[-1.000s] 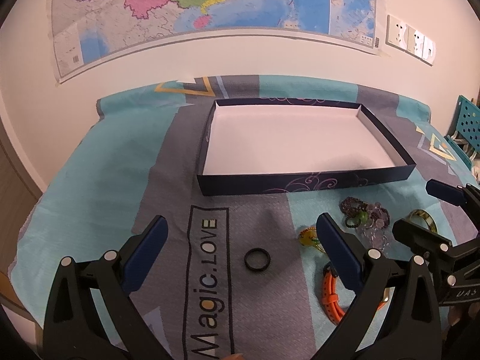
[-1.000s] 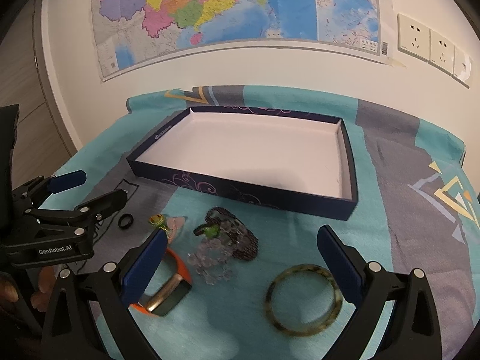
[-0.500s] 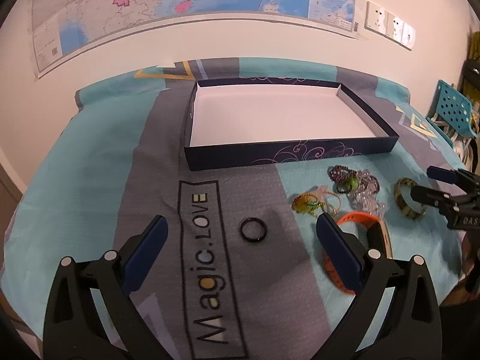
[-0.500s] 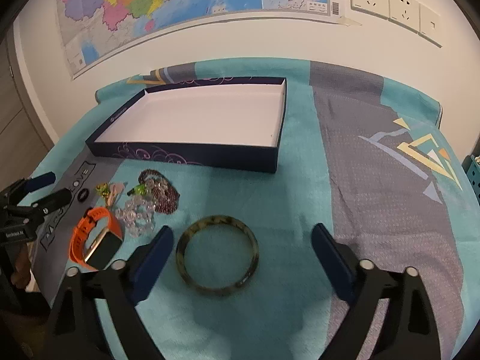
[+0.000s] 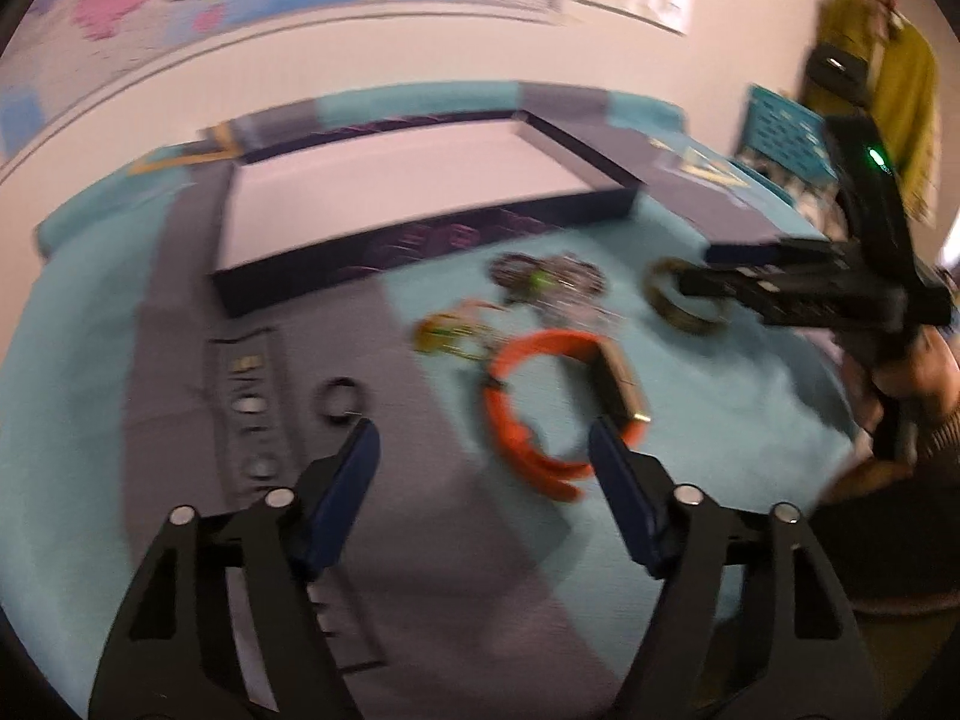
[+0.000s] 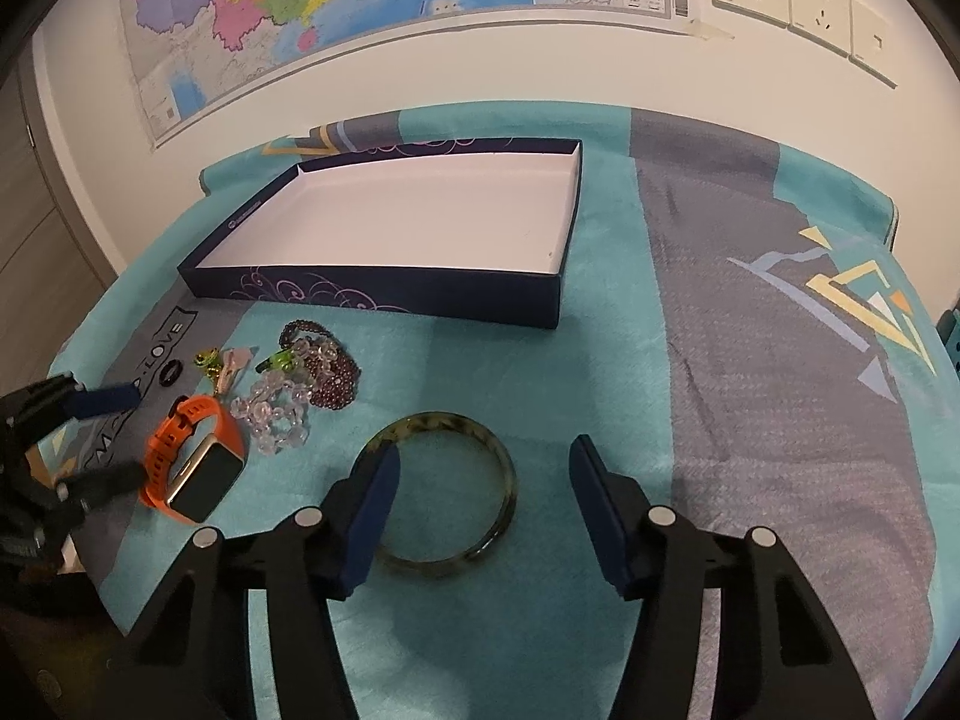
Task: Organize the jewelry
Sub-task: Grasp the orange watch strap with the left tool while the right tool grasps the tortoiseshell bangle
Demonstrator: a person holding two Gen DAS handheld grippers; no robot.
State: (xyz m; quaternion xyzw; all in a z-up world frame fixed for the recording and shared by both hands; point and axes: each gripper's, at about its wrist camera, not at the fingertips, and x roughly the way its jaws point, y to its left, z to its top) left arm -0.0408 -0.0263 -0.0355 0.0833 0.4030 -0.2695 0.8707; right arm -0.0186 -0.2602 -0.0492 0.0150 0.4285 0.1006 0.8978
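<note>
Green bangle (image 6: 447, 492) between right gripper's (image 6: 483, 471) closing jaws

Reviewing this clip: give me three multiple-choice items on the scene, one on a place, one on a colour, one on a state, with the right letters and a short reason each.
1. Where does the mottled bangle lie?
A. in the box
B. on the cloth, in front of the box
C. on top of the watch

2. What colour is the strap of the watch?
A. orange
B. white
C. purple

3. What does the box hold?
A. the bead bracelets
B. the small black ring
C. nothing

Right letters:
1 B: the bangle rests on the teal cloth near the right tool, whose jaws are closing with part of the bangle's rim between them and the pads not yet on it.
2 A: the strap is bright orange.
3 C: its white floor is bare; the bead bracelets and black ring lie outside on the cloth.
</note>
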